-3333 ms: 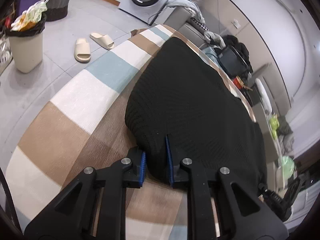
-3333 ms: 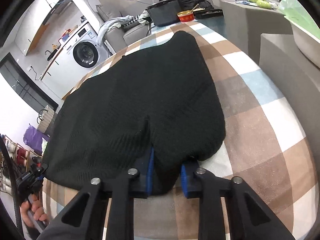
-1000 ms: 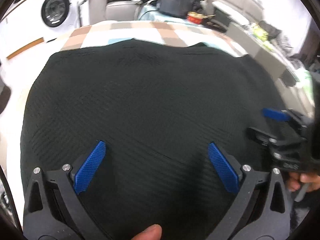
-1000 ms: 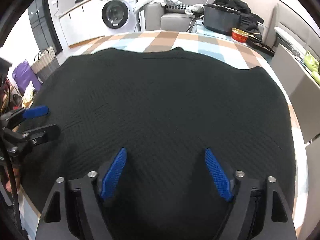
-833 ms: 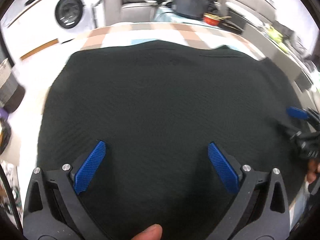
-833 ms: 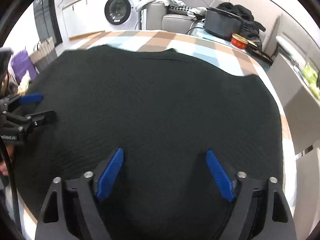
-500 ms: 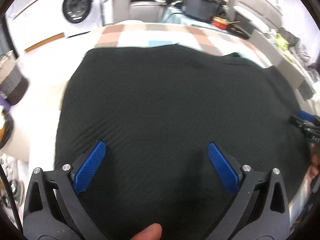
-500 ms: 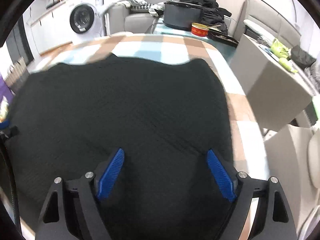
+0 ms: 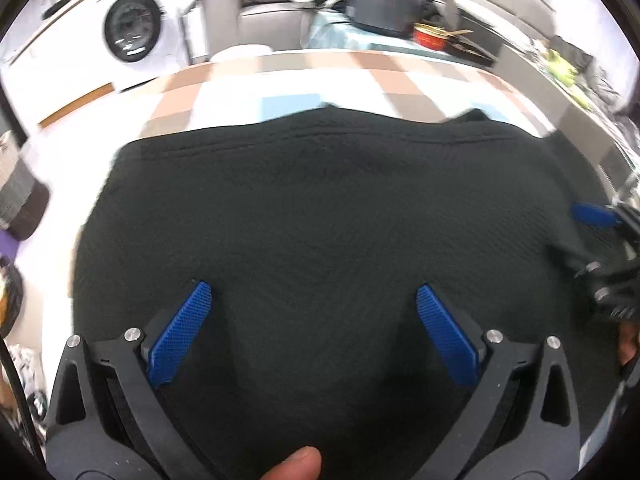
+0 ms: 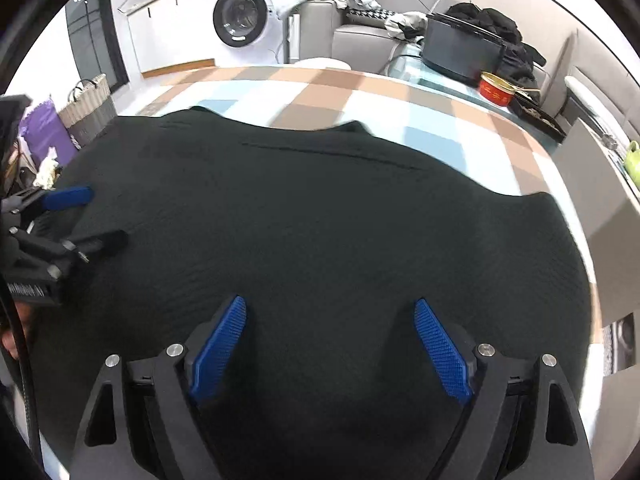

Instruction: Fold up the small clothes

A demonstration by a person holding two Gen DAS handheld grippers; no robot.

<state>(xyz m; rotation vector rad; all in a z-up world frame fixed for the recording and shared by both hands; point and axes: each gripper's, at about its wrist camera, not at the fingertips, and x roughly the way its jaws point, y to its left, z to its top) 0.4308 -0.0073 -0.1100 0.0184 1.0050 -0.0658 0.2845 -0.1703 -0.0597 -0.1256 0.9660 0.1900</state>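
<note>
Checked cloth in brown, white and pale blue covers the surface (image 10: 452, 142), and a black knit garment (image 10: 320, 232) lies spread flat across most of it, its far edge short of the cloth's far side. Beyond the surface stand a washing machine (image 10: 240, 16) and a grey sofa (image 10: 360, 40). Both tools hover above the garment's near part: the left hand-held gripper (image 9: 314, 304) is spread wide and empty, and the right hand-held gripper (image 10: 330, 320) is likewise wide with nothing between its blue pads (image 10: 218, 348).
</note>
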